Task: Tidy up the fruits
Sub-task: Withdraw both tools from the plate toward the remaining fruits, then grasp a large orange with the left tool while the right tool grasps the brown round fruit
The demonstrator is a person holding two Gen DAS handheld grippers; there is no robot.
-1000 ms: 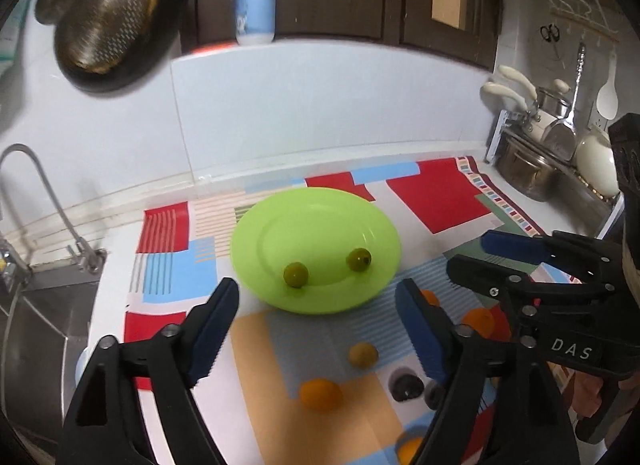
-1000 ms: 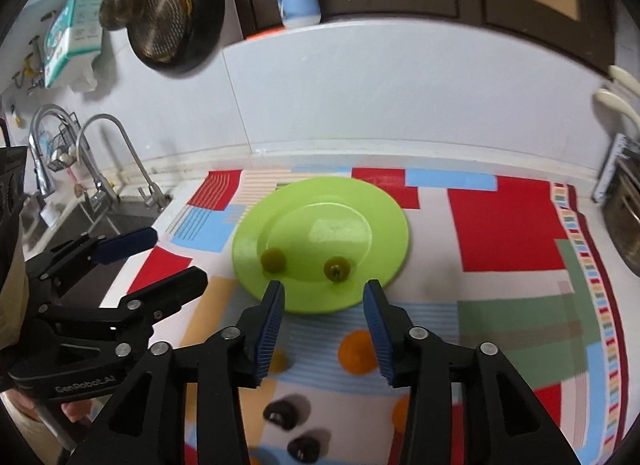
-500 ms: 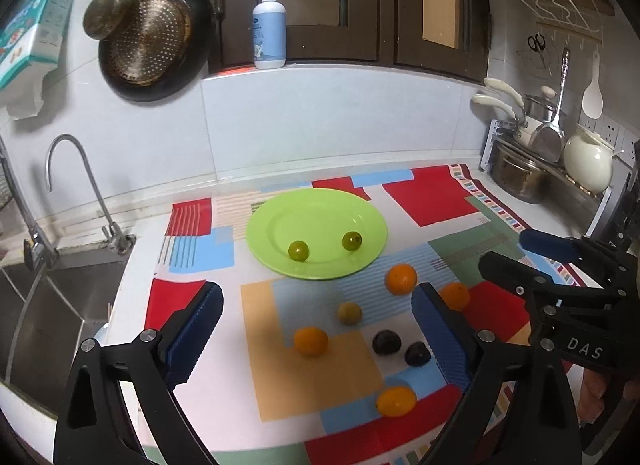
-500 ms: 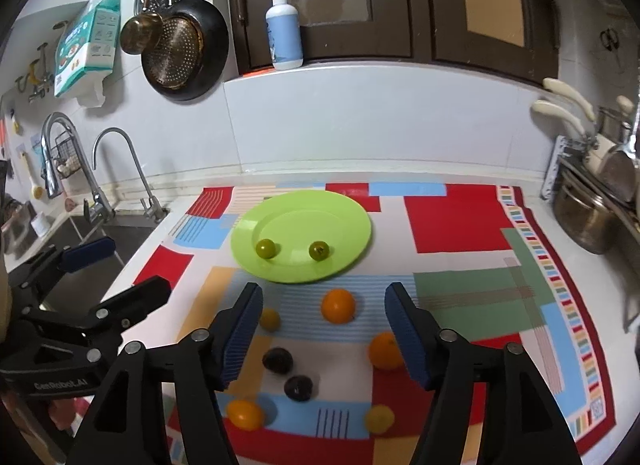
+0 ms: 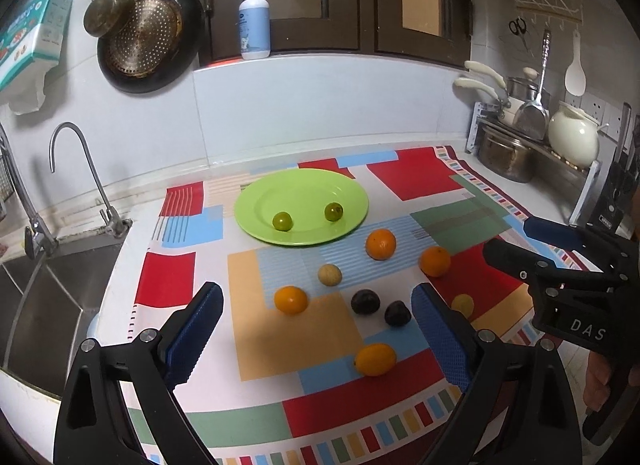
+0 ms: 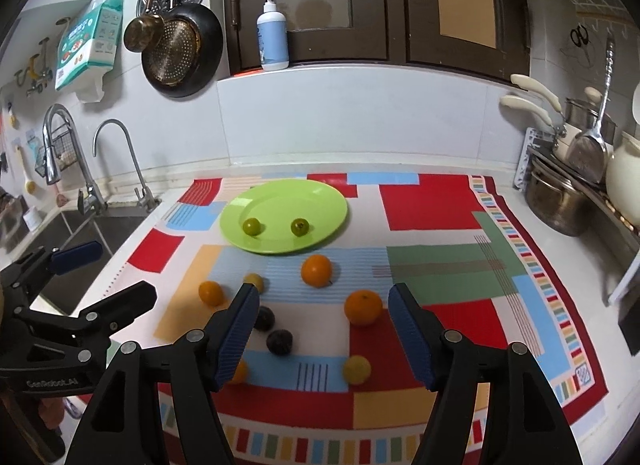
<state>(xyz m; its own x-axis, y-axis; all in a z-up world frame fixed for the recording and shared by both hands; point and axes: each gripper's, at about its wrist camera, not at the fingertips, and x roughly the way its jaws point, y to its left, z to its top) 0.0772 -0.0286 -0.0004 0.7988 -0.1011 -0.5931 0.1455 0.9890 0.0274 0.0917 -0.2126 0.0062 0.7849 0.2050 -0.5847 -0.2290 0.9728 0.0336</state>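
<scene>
Fingers (image 5: 204, 321) now farther from fruits (image 5: 381, 244)

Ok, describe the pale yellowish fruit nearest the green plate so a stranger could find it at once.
Start at the green plate on the patchwork cloth and come toward the counter's front edge. The first small fruit there is the pale tan-yellow fruit, on the blue-striped patch. The orange on its right and the one at its lower left are vivid; it alone is dull and smaller.

A patchwork cloth (image 5: 420, 181) covered the table (image 6: 516, 193). A pump bottle (image 5: 254, 21) stood on the ledge, a faucet (image 5: 80, 173) by the sink (image 5: 36, 289).
</scene>
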